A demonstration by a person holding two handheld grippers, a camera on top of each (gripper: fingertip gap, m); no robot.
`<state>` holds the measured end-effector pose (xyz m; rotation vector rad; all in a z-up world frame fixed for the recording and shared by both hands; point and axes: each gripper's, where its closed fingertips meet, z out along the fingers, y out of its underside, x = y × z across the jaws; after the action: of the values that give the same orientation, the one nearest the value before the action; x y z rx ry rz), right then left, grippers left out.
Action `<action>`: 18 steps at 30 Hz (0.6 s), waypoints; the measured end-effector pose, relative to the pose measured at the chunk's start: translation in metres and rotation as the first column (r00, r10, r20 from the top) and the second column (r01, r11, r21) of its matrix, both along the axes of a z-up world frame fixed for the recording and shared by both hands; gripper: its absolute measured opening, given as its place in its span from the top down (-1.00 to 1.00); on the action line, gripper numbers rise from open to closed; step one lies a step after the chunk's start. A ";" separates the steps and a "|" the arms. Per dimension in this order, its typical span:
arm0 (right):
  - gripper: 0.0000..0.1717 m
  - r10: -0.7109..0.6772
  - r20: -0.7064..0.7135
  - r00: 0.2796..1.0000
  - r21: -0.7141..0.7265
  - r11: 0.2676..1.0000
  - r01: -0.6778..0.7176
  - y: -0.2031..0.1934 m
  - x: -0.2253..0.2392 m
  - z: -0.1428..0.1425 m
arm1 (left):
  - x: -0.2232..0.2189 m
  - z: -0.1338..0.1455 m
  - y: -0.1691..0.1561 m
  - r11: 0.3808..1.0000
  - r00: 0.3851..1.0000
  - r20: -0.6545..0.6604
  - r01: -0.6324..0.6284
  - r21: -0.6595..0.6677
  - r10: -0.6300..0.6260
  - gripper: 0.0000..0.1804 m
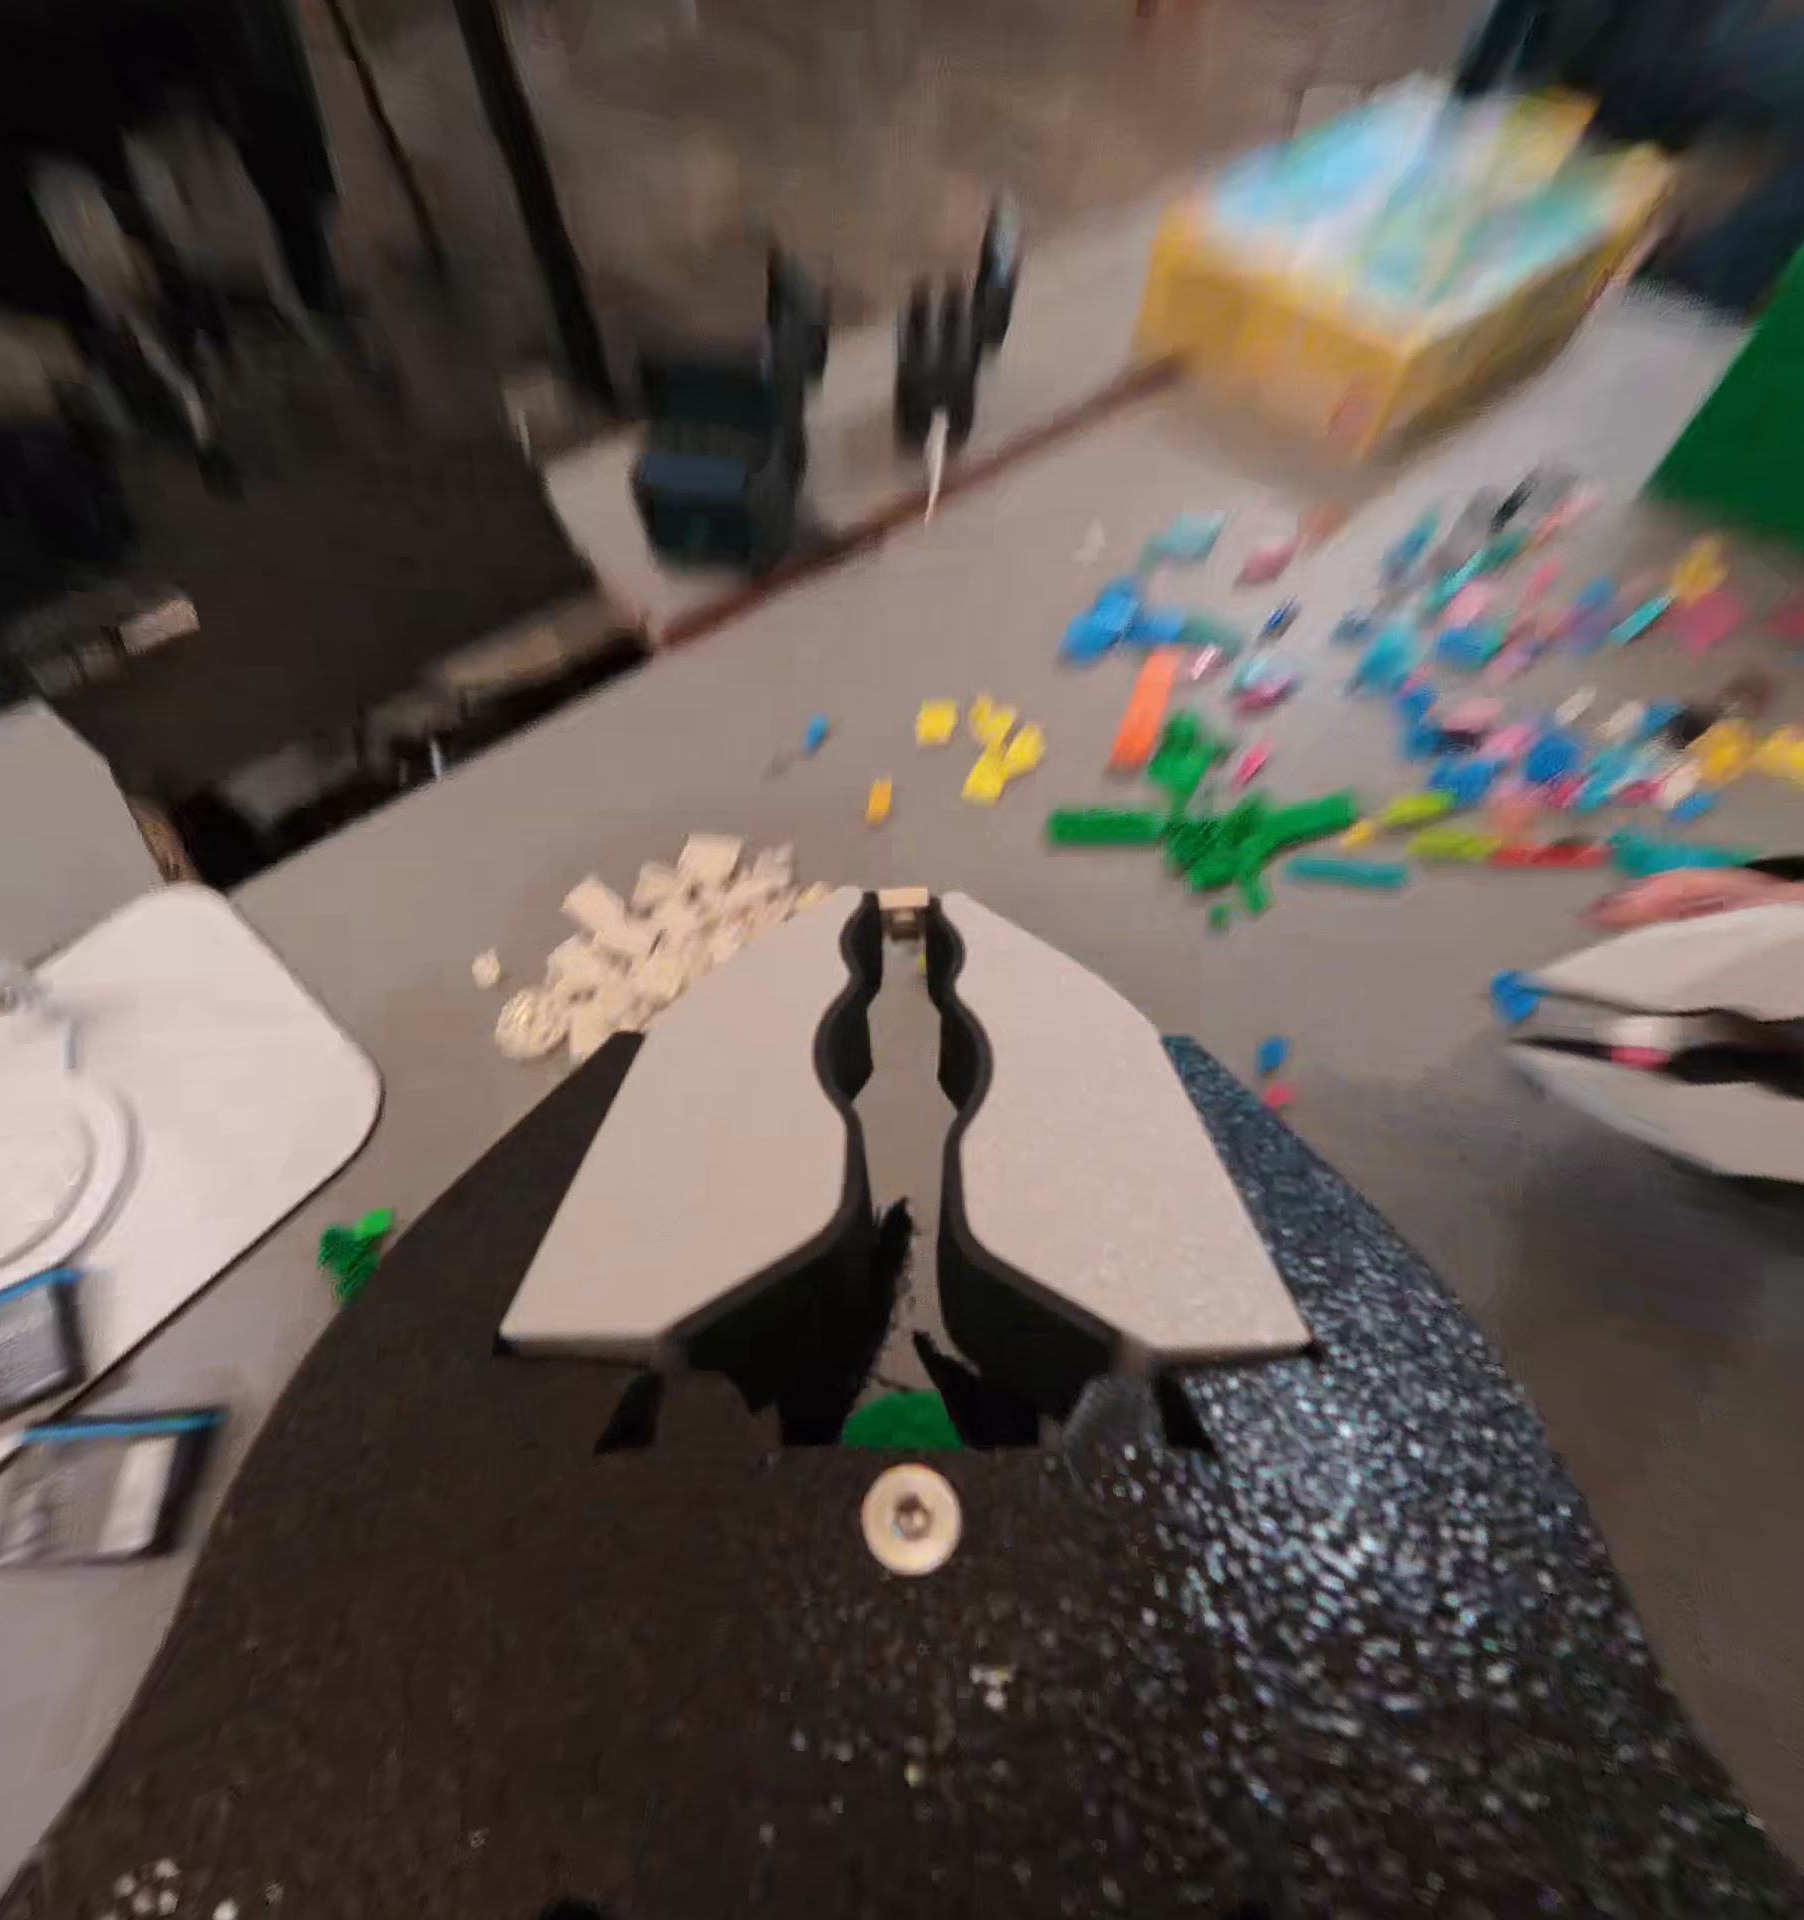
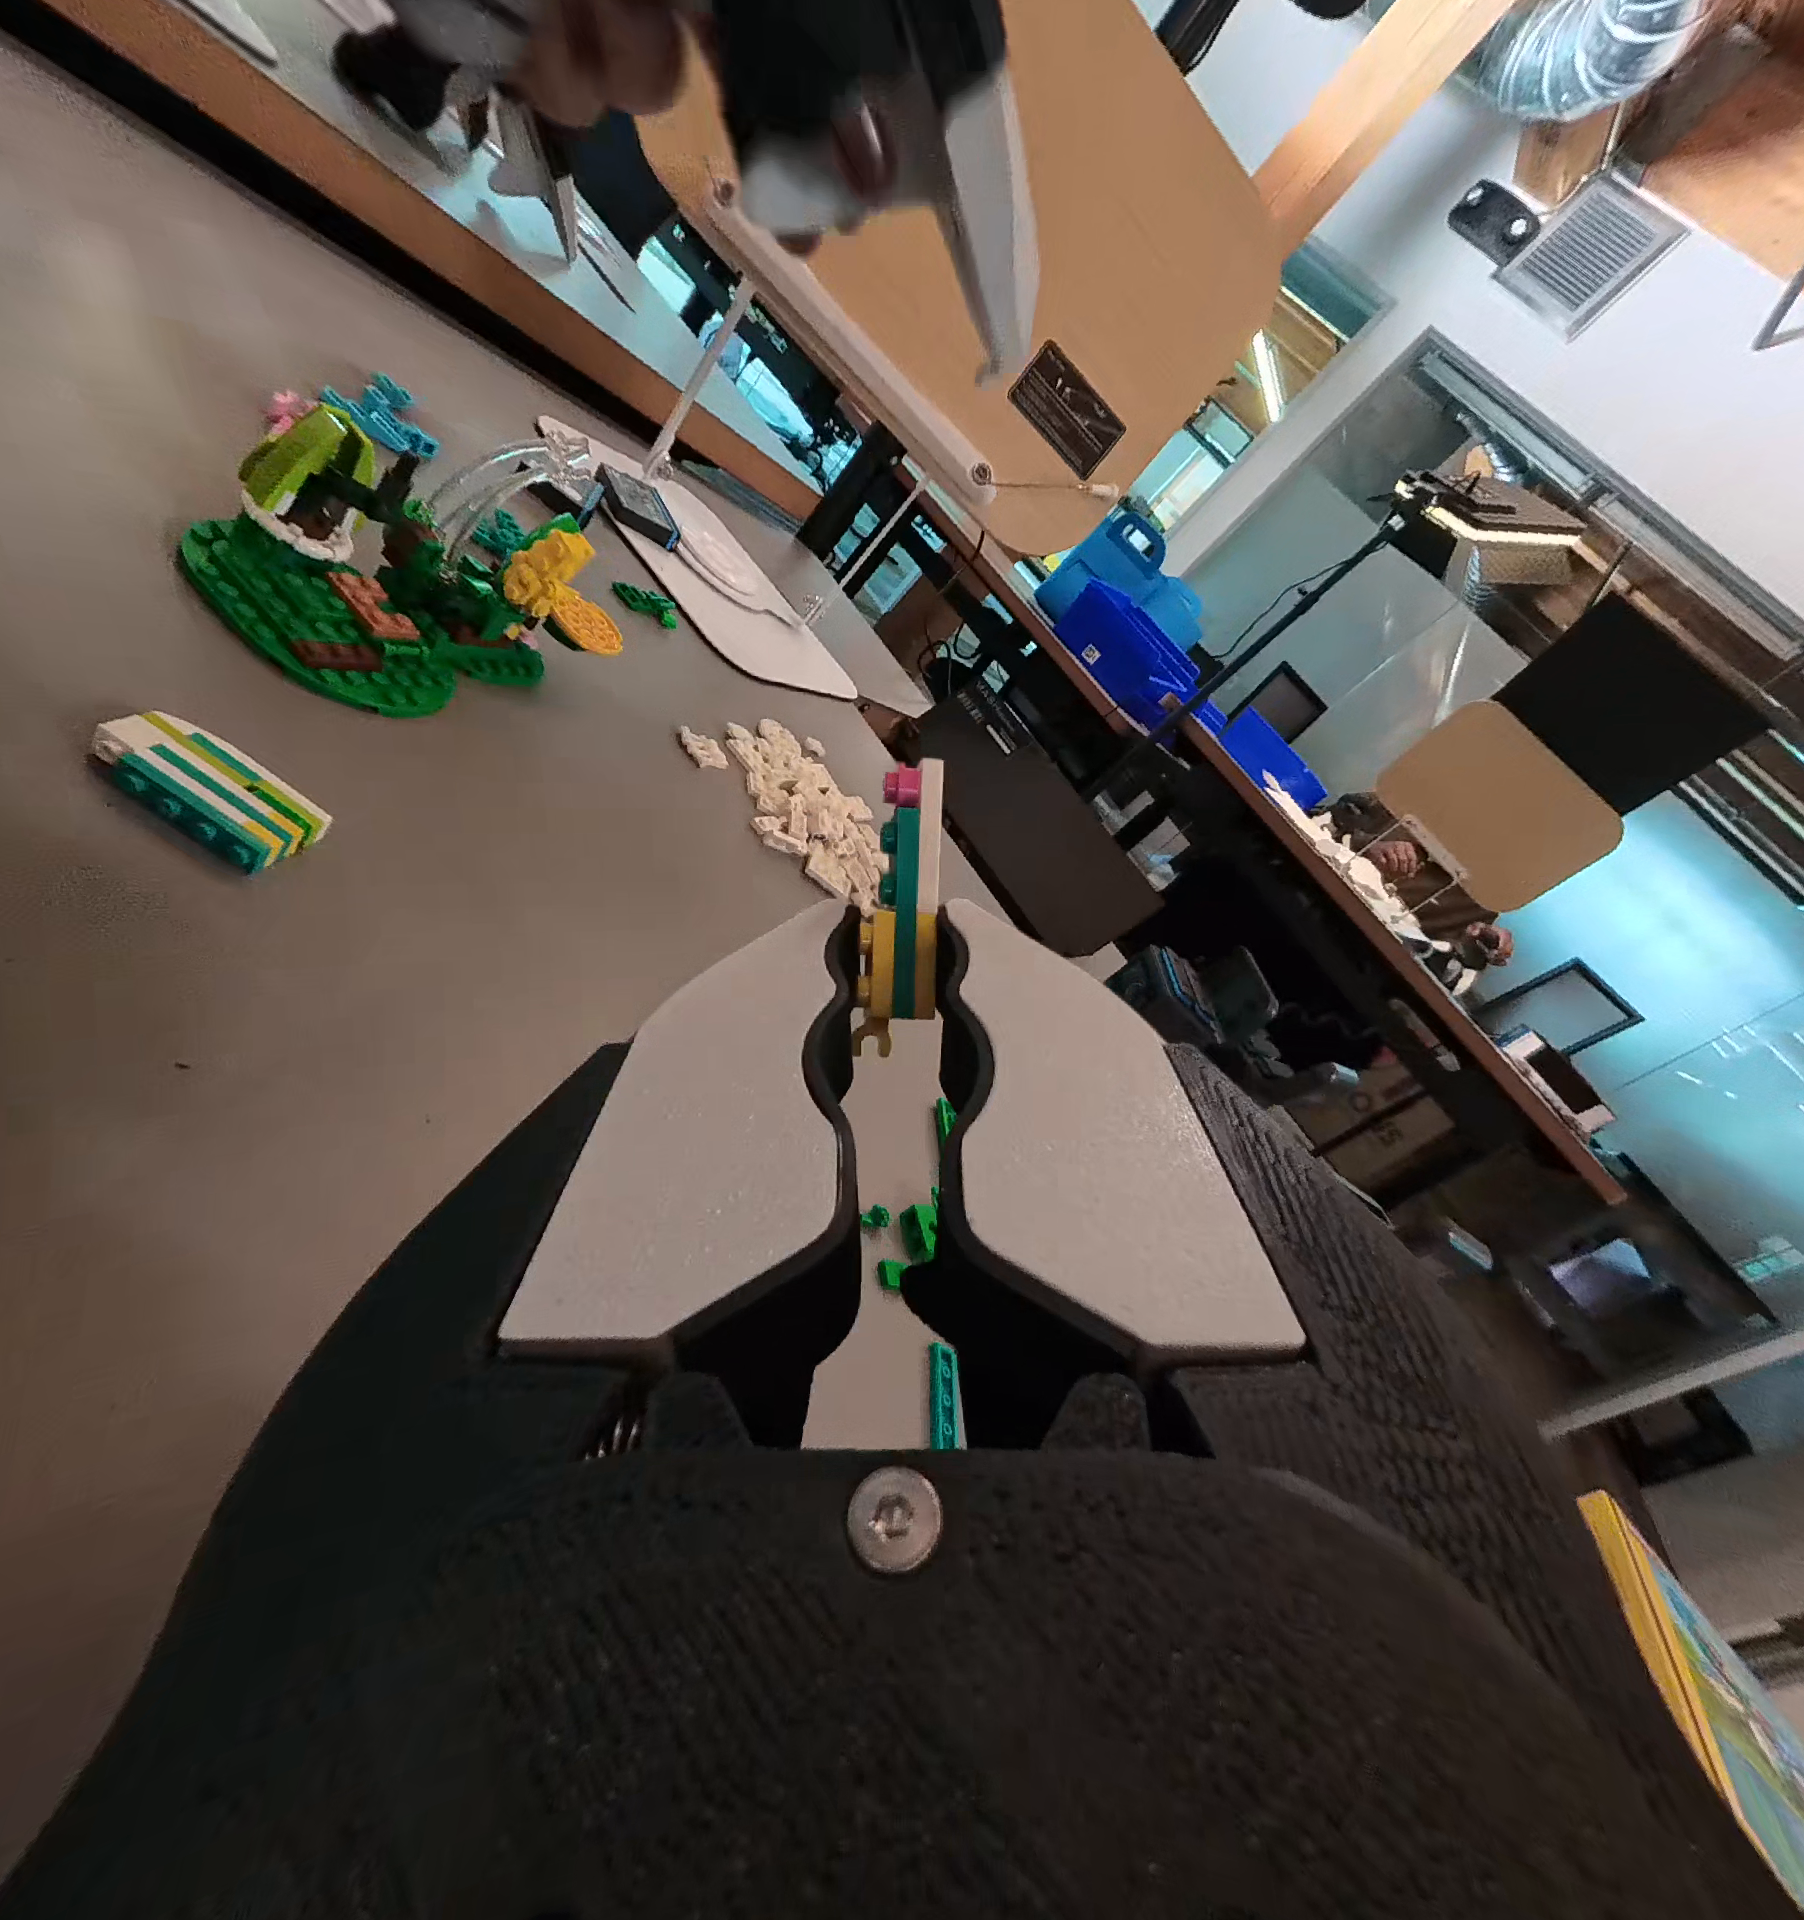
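Left gripper (image 1: 903,914) pinches a small tan brick (image 1: 900,906) beside the white-brick pile (image 1: 659,940); right gripper (image 2: 898,971) clamps a stacked-plate assembly (image 2: 908,894) near that pile.

The left gripper (image 1: 902,914) has a rough black plastic body with a sparkling grain, matt pale grey fingers (image 1: 732,1122) of fine-grained plastic, and a shiny metal screw (image 1: 910,1517). It pinches a small tan plastic brick (image 1: 902,900). The right gripper (image 2: 898,966) is of the same coarse black plastic, and its black pads press on a stack of smooth, slightly glossy plastic plates (image 2: 908,914) in yellow, teal, white and pink. The surface (image 2: 462,987) is matt grey and smooth. On it lie a heap of white plastic bricks (image 2: 804,805) and a glossy green brick model (image 2: 358,582). A yellow box (image 1: 1397,270) looks like printed cardboard. The partition (image 2: 1116,208) beyond looks like pale wood.
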<state>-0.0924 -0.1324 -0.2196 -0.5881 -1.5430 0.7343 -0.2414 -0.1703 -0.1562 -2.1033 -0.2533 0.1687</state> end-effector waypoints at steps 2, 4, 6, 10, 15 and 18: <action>0.88 -0.006 0.002 1.000 0.019 1.000 0.006 0.001 0.000 -0.001 | -0.032 -0.029 0.014 0.981 0.998 0.058 0.005 -0.194 0.007 0.91; 0.88 -0.014 0.002 1.000 0.047 0.999 0.014 0.001 -0.001 -0.002 | -0.059 -0.060 0.021 0.937 0.995 0.086 -0.012 -0.349 0.045 0.91; 0.88 -0.017 0.006 1.000 0.058 0.998 0.016 0.001 -0.001 -0.003 | -0.074 -0.084 0.030 0.909 0.987 0.144 -0.002 -0.416 0.068 0.91; 0.88 -0.004 0.041 0.999 0.038 0.999 0.003 0.000 -0.001 -0.008 | -0.096 -0.127 0.031 0.824 0.967 0.192 -0.028 -0.565 0.165 0.91; 0.88 -0.009 0.052 0.999 0.066 0.998 0.006 0.000 -0.001 -0.010 | -0.108 -0.141 0.037 0.818 0.978 0.142 -0.045 -0.574 0.154 0.85; 0.88 -0.008 0.051 0.999 0.073 0.997 0.004 -0.001 0.000 -0.008 | -0.109 -0.143 0.039 0.821 0.979 0.133 -0.051 -0.569 0.153 0.63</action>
<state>-0.0923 -0.1334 -0.2278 -0.5609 -1.6083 0.6593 -0.3500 -0.1312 -0.2987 -2.7056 -0.4683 0.1343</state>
